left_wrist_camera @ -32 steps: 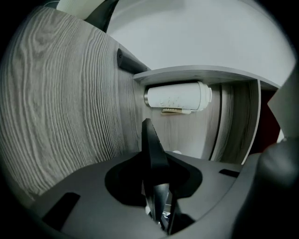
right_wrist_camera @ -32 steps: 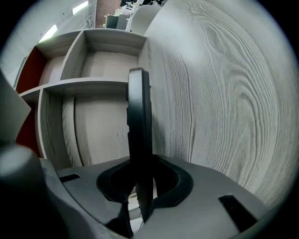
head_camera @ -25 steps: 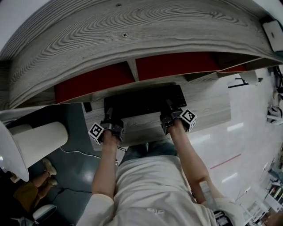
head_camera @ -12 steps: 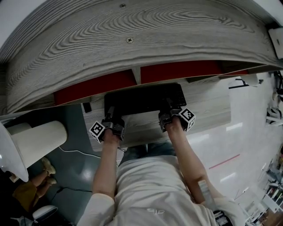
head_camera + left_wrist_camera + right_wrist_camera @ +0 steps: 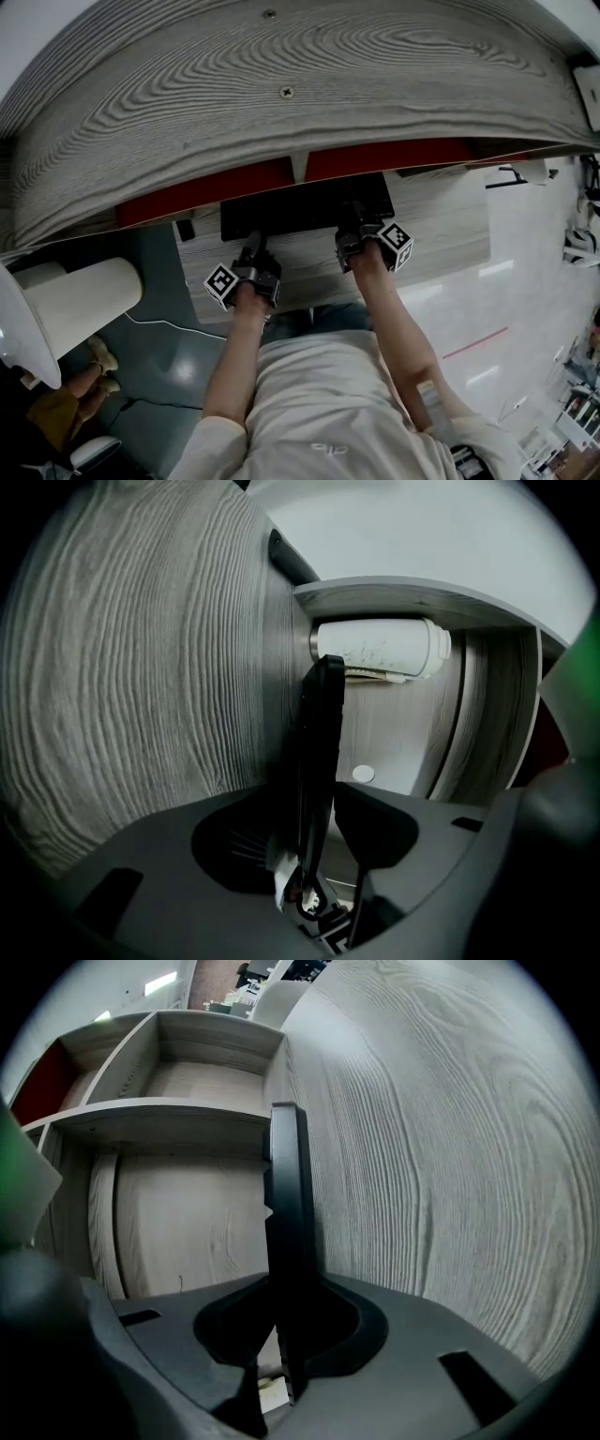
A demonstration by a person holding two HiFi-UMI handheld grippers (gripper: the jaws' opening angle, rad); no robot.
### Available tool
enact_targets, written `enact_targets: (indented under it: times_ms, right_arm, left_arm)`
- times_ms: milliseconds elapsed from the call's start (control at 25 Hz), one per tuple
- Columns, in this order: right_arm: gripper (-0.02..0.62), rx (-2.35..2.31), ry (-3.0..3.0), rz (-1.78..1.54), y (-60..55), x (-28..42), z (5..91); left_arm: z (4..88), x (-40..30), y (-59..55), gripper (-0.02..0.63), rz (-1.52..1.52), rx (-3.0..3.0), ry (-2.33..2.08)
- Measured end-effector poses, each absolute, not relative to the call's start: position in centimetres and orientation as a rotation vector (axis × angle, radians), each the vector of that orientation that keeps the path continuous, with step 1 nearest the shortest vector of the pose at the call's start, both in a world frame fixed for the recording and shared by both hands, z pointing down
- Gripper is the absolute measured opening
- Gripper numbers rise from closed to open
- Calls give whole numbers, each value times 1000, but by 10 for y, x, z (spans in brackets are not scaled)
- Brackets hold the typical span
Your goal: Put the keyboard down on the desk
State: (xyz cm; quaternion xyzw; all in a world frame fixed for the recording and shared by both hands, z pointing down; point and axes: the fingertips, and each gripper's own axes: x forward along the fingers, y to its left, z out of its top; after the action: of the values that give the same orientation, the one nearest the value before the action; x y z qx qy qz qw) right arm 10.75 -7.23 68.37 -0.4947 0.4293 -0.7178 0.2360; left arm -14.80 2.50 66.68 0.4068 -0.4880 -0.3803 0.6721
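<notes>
The person wears a pale cream, short-sleeved T-shirt with a small faint print on the front, and blue jeans. The left tongs and the right tongs are dark grey, and each carries a white cube printed with black square markers. Up close, the moulded housing is matte charcoal with a smoothly scooped hollow.
</notes>
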Motion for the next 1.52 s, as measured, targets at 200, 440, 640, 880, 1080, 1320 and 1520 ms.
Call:
enact_targets:
  times_ms: [200,440,640,880,1080,1320,1520]
  right_arm:
    - [103,-1344,1191,-1971,-78,106,687]
    - [104,-1303,1208,-1983,-81,105,690]
    - [104,-1279,1218,-2005,-84,103,688]
    - [104,-1258,1241,-2024,-85,102,689]
    - [109,-1252,1227,-2052,-83,101,688]
    - [263,-1210,1266,-2035,-82,101,679]
    - [260,-1316,1286,-2068,-59,110,676]
  left_arm:
    - [661,-142,12,131,-871,944,-1108]
    - [665,-144,5,98,-864,948,-1149]
    - [670,-145,2,141,-896,948,-1150]
    - [668,-148,-8,137,-945,939,-1162]
    - [671,-149,-9,86,-928,936,-1195]
    - [680,-151,-4,83,-914,898,-1244]
    - [681,-152,-5,83,-916,895,-1242]
